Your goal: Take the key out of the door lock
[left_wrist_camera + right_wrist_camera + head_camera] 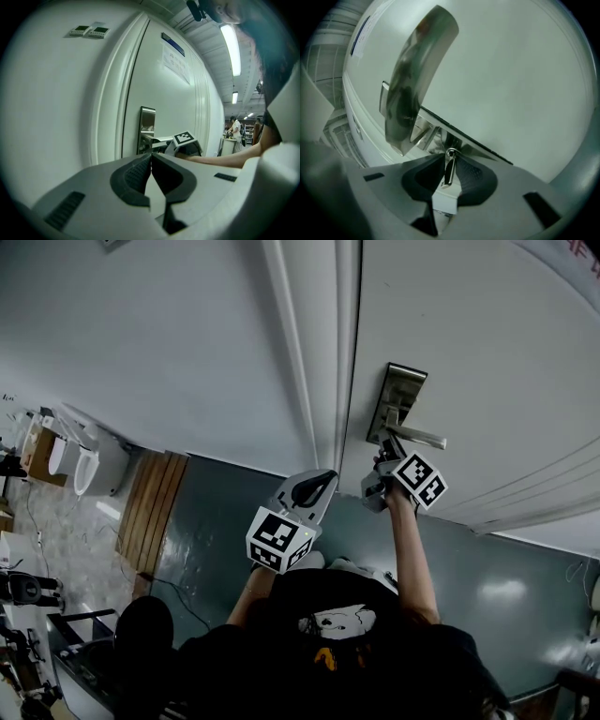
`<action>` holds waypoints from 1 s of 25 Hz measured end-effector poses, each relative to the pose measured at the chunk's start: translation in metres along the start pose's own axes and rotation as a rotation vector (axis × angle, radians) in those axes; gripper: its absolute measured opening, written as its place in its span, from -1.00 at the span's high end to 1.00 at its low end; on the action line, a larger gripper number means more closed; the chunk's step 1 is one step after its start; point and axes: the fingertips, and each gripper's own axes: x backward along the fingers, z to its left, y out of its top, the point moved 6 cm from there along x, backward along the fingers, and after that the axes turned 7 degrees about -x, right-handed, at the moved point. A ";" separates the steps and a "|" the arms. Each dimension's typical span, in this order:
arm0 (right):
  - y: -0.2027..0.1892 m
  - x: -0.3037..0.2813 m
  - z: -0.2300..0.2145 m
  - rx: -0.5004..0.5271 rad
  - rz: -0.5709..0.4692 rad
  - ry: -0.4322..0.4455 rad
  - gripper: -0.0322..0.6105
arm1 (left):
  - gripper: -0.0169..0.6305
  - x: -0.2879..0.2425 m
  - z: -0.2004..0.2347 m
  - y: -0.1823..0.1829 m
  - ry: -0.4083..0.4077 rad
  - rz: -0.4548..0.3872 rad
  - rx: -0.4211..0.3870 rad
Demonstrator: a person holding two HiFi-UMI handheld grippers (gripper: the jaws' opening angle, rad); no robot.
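Gripping: right gripper (449,160) is pinching the key (448,172) flat between its fingers, seemingly to draw it straight out.
Key: it is apparently sitting in the door lock (398,401), just under the lever handle (419,437).
Left gripper (151,157): it is hanging back near the door frame (319,352), fingers together on nothing, leaving the lock clear for the right.

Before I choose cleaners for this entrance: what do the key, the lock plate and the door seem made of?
The key: bright, shiny metal, with a thin wire ring attached. The lock plate: polished metal, perhaps steel; it mirrors its surroundings. The door: smooth, pale, painted-looking face; its core cannot be told.
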 end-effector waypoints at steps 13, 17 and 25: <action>-0.001 0.002 -0.009 -0.223 -0.004 0.067 0.79 | 0.92 -0.011 -0.005 -0.003 -0.001 0.022 0.004; -0.001 0.004 -0.008 -0.261 -0.013 0.078 0.80 | 0.92 -0.007 -0.005 -0.002 0.005 0.025 0.004; -0.002 0.004 -0.010 -0.298 -0.024 0.080 0.81 | 0.91 -0.004 -0.001 -0.004 0.013 0.030 0.002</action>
